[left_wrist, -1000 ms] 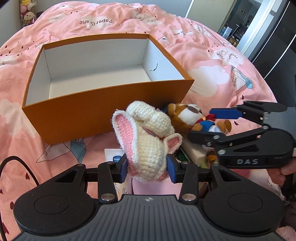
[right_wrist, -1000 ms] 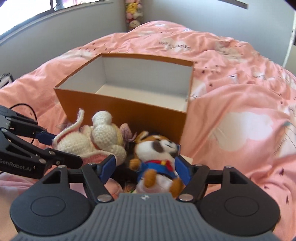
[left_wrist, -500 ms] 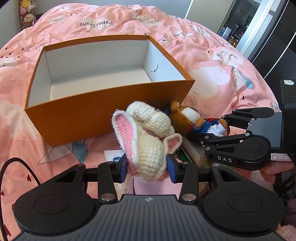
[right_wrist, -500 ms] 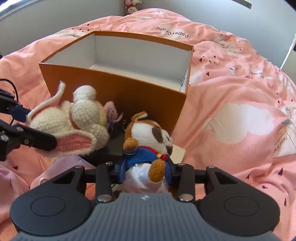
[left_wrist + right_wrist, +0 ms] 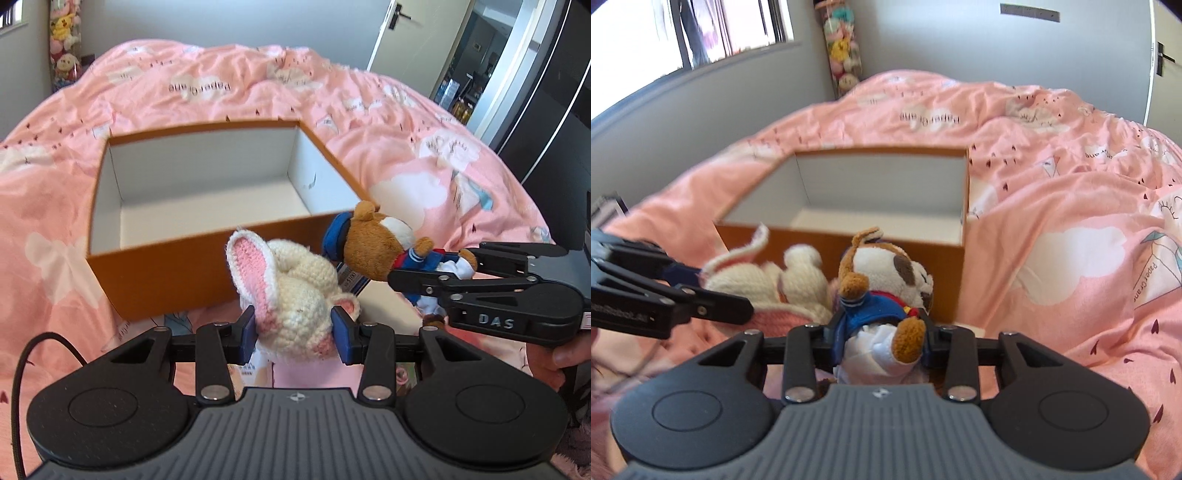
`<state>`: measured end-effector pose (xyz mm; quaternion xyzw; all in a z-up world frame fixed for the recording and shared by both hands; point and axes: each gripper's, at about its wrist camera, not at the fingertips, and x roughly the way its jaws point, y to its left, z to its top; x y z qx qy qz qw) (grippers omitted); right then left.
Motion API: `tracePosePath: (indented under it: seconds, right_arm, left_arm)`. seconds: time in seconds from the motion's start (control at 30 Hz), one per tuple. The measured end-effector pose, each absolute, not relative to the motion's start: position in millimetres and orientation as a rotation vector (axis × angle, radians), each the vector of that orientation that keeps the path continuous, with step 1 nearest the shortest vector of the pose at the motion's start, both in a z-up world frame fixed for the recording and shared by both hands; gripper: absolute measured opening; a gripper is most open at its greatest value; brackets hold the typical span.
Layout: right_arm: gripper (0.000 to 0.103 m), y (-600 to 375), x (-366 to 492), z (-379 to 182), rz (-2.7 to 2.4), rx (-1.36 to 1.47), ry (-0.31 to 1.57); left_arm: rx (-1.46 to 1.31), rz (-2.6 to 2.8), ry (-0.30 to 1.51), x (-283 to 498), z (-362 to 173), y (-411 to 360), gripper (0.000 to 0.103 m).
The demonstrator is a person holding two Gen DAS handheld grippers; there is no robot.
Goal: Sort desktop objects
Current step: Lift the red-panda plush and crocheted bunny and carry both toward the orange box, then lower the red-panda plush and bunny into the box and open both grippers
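So far nothing is sorted yet, because the orange box [image 5: 207, 273] on the pink bed cover [image 5: 424, 155] shows only its white inner walls and floor, with no object inside. Both toys are already picked up and are in the air just in front of the near wall of the box. The left gripper [image 5: 295, 334] holds the crocheted bunny [image 5: 291, 295], its blue pads pressing the cream body from both sides. The right gripper [image 5: 882, 341] has the plush dog [image 5: 886, 291] in the blue jacket between its jaws, which are closing further on the lower body; the pads already touch it. What is left, I think, is to carry each toy over the rim and release it inside. Some flat items, like a card with a label [image 5: 351, 278], lie below the toys, partly hidden, and probably must be sorted after
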<state>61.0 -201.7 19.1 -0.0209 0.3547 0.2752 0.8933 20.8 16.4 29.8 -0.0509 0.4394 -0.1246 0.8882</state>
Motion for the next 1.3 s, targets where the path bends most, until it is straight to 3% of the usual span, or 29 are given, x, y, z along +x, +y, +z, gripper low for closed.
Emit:
tracePosePath:
  seconds: [0.63,1.13,1.3]
  right_arm:
    - [0.039,-161.9,110.0,71.2,0.6,0.16,0.574]
    - [0.039,-123.1,156.8,61.4,0.597,0.154,0.607]
    - [0.039,-113.9,173.8,44.6,0.59,0.146,0.665]
  left_arm:
    - [-0.054,-0.138,0.72,52.9,94.0,55.4,0.045]
    - [0.02,-0.061,0.61,100.2,117.7,72.7,0.045]
    - [0.033,-0.075,0.639,123.2,95.6,74.3,0.045]
